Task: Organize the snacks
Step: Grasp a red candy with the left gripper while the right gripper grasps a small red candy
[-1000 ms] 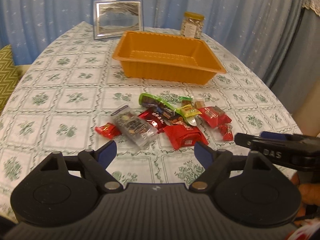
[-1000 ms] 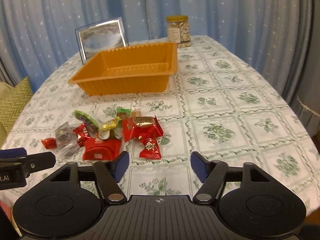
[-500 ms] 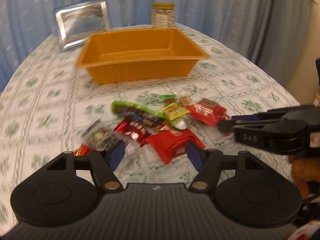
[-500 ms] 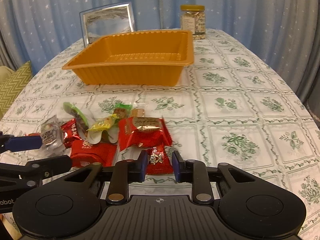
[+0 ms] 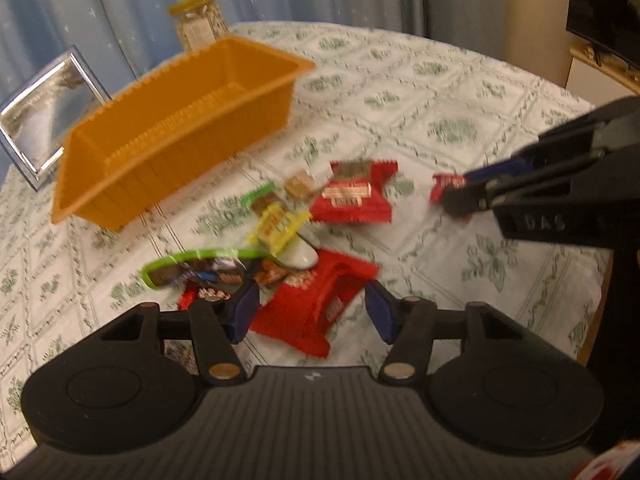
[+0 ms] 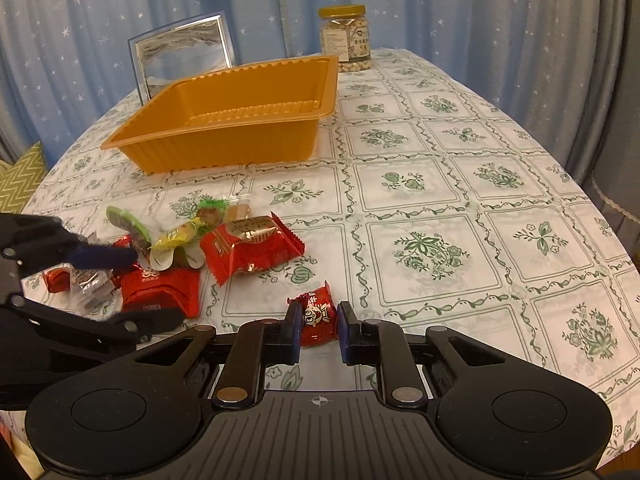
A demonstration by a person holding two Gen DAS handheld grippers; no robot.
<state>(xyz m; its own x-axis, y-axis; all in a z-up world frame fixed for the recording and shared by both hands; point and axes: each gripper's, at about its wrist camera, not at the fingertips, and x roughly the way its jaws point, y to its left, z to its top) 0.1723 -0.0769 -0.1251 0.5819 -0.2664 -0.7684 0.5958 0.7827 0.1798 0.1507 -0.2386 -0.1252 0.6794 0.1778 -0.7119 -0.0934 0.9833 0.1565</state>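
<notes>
The right gripper (image 6: 319,330) is clamped on a small red foil-wrapped candy (image 6: 318,314) at the near edge of the pile. The left gripper (image 5: 310,312) has just been closing, its jaws apart astride a flat red snack packet (image 5: 314,304) without pressing it. That packet looks light, crinkly and slippery; pinch its middle. The empty orange plastic tray (image 6: 240,120) sits far behind

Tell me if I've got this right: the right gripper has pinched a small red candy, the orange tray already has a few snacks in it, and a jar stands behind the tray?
Not quite: the orange tray holds no snacks, as the right wrist view shows. The rest stands: the right gripper has pinched the small red candy, and the jar stands behind the tray.
</notes>
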